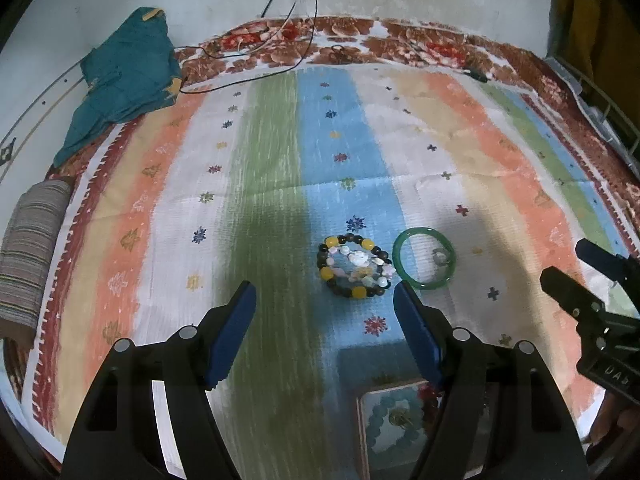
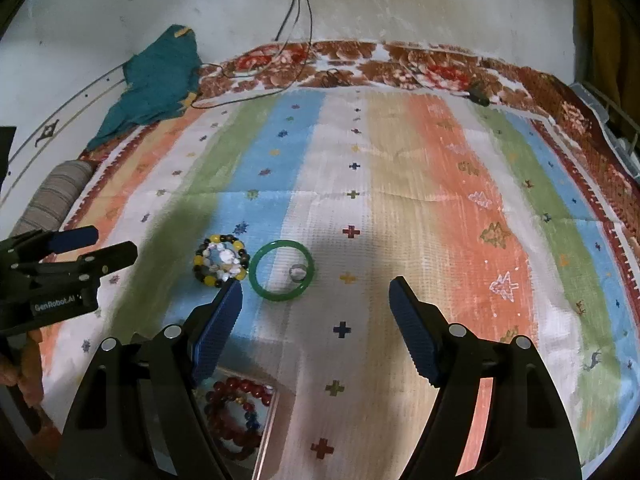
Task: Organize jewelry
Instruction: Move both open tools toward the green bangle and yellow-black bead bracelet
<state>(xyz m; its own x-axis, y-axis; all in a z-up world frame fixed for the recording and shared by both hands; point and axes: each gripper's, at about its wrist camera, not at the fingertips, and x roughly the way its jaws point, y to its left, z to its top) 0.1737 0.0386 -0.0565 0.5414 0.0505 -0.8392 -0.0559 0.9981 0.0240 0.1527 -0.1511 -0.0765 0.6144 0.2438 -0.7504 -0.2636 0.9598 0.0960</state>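
The left gripper is wide open and holds nothing; its blue pads hang above the striped cloth, touching no jewelry. The right gripper is also wide open and empty, above the same cloth.

On the cloth, near its front edge, I count three loose pieces. One bracelet of black and yellow beads lies flat, with a smaller string of pale, shell-like beads inside its circle. Just beside it, toward the right edge, lies one green bangle, and one small silver ring rests inside the bangle, close to its rim.

At the front edge stands one open jewelry box. In it I can see a dark red bead bracelet and a pale blue bead bracelet; other contents are too unclear to count.

Near the far left corner lies one teal garment, and thin cables run along the far edge.
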